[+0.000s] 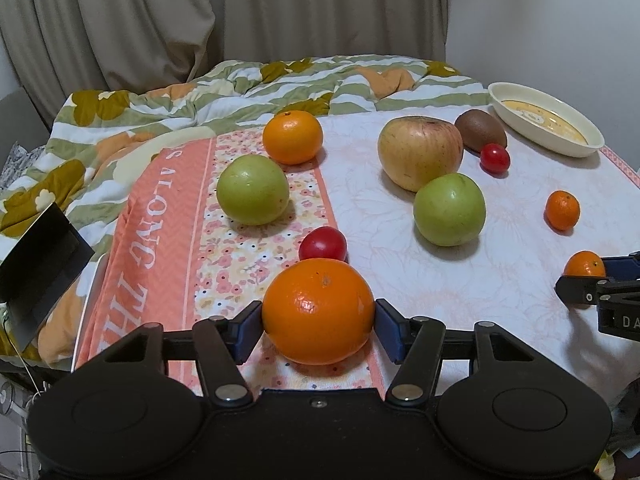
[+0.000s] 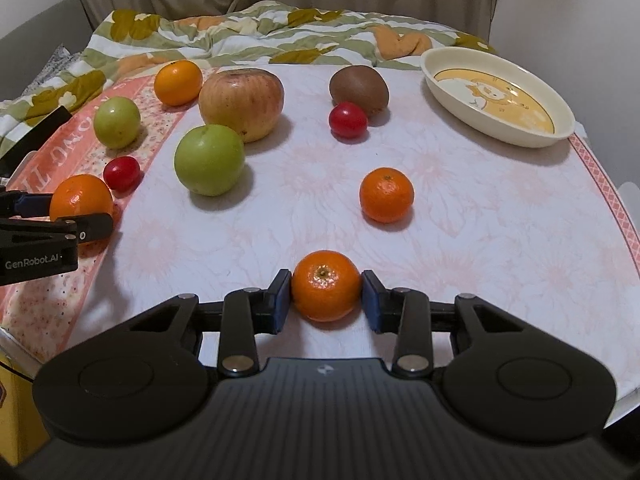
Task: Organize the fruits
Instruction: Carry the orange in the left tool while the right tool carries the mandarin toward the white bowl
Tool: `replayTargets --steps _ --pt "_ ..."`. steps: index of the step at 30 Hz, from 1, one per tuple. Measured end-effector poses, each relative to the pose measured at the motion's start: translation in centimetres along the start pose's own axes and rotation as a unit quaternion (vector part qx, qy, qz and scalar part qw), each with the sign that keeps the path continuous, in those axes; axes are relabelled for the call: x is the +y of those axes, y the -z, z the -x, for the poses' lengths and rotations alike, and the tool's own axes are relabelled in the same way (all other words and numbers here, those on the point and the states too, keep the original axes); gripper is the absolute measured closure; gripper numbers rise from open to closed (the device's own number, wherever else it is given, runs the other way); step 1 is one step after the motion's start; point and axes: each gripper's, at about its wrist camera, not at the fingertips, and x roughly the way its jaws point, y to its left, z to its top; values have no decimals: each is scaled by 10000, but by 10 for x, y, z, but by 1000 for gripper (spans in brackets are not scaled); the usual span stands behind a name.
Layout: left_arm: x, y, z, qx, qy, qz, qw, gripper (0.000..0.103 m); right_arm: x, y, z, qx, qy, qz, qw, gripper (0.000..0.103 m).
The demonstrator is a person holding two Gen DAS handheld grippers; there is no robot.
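Observation:
A large orange [image 1: 318, 312] rests on the floral cloth at the near edge, and my left gripper [image 1: 319, 320] is shut on it, a blue pad pressed to each side. The right wrist view shows the same orange [image 2: 80, 198] at far left. A small mandarin [image 2: 326, 286] sits on the white cloth with my right gripper [image 2: 326, 294] shut on it, both pads touching its sides. From the left wrist view that mandarin [image 1: 584, 266] appears at the right edge.
Loose on the table are two green apples [image 1: 253, 190] [image 1: 449, 210], an orange [image 1: 292, 137], a big yellow-red apple [image 1: 420, 152], a kiwi [image 1: 480, 130], two cherry tomatoes [image 1: 323, 244] [image 1: 495, 158] and another mandarin [image 2: 386, 194]. A cream dish [image 2: 500, 136] stands back right, with a quilt [image 1: 240, 88] behind.

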Motion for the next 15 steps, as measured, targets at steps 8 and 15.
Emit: replayTargets --steps 8,15 --pt "-6 -10 19 -125 97 19 9999 40 -1 -9 13 -109 -23 -77 9999 51" --pt "-30 -35 49 -361 143 10 9992 40 -20 -24 42 -313 -69 -139 9994 51"
